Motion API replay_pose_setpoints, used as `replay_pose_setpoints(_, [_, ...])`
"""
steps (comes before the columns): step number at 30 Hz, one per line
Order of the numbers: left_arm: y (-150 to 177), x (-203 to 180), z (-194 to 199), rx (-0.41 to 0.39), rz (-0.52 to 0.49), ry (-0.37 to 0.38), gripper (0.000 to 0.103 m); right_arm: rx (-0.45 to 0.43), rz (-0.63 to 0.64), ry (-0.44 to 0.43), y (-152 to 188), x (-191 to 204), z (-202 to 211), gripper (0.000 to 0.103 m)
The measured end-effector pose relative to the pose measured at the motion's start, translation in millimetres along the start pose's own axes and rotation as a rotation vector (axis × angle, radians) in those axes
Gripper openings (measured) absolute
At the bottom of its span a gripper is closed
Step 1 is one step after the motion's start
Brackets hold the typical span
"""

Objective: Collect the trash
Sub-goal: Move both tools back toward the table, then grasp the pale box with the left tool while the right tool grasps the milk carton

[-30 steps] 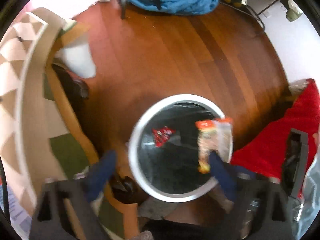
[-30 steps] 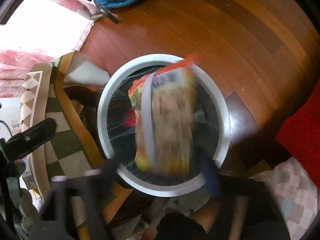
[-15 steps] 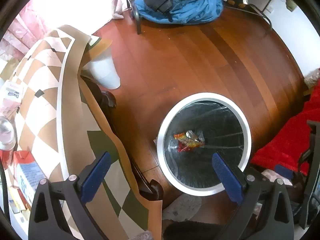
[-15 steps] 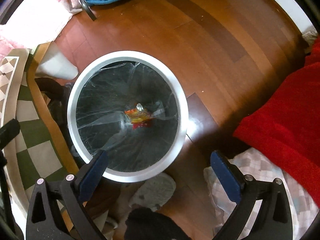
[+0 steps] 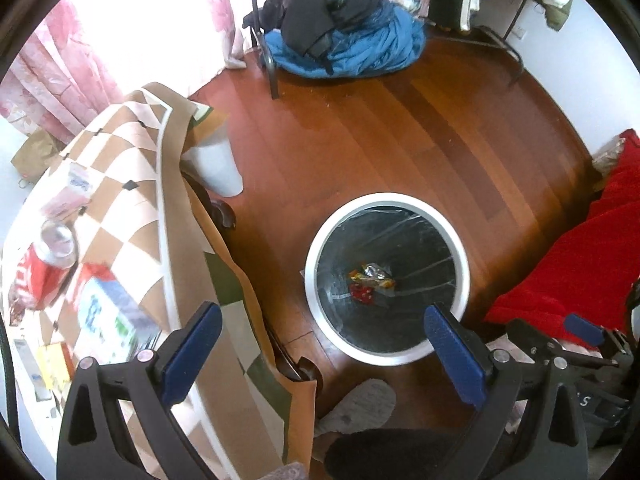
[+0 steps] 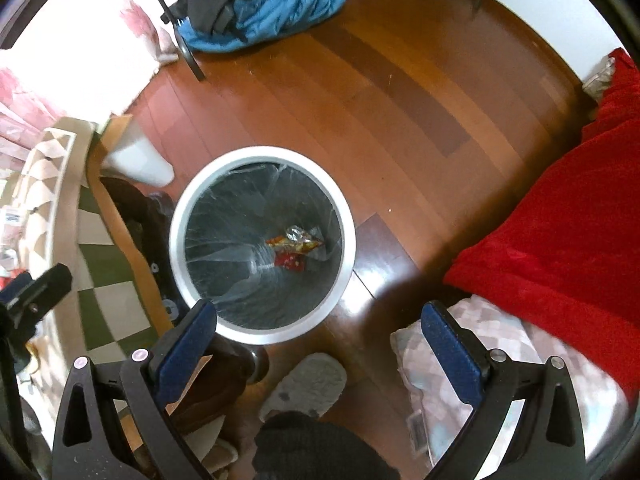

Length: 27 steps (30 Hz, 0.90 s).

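Two wrappers (image 5: 370, 280) now lie at the bottom of the lined bin (image 5: 460, 248) on the floor, the larger snack packet having dropped from the jaws a second ago. Both the left gripper (image 5: 320, 354) and right gripper (image 6: 320, 346) have lifted away, jaws wide apart and empty. That drop looks complete; the red can (image 5: 38, 276) and cartons near the table (image 5: 132, 184) edge probably come next.
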<state>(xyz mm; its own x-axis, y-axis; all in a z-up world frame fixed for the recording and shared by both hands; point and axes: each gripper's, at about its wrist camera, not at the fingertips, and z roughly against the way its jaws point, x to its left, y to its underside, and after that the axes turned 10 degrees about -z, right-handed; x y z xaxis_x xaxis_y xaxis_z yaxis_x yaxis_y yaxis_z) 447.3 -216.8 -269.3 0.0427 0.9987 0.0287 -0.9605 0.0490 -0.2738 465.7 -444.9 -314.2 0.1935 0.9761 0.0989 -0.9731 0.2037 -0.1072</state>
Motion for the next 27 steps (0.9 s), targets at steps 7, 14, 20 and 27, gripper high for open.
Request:
replay_pose_setpoints(7, [22.4, 11.4, 67.9, -0.102, 0.025, 0.002, 0.103, -0.084, -0.024, -0.100, 23.9, -2.2, 78.2, 0.103])
replay_pose_setpoints(14, [47.7, 82.7, 145.6, -0.239, 0.138, -0.032, 0.103, -0.149, 0.044, -0.202, 53.1, 41.6, 155.4, 0.103])
replay_pose_setpoints(20, [96.7, 179.6, 154.7, -0.225, 0.294, -0.149, 0.103, -0.108, 0.226, -0.268, 85.4, 143.3, 173.6, 0.103])
replay_pose_setpoints(27, [171.0, 286.1, 91.5, -0.070, 0.553, -0.242, 0.103, -0.011, 0.492, -0.201, 114.8, 289.0, 112.1, 0.103])
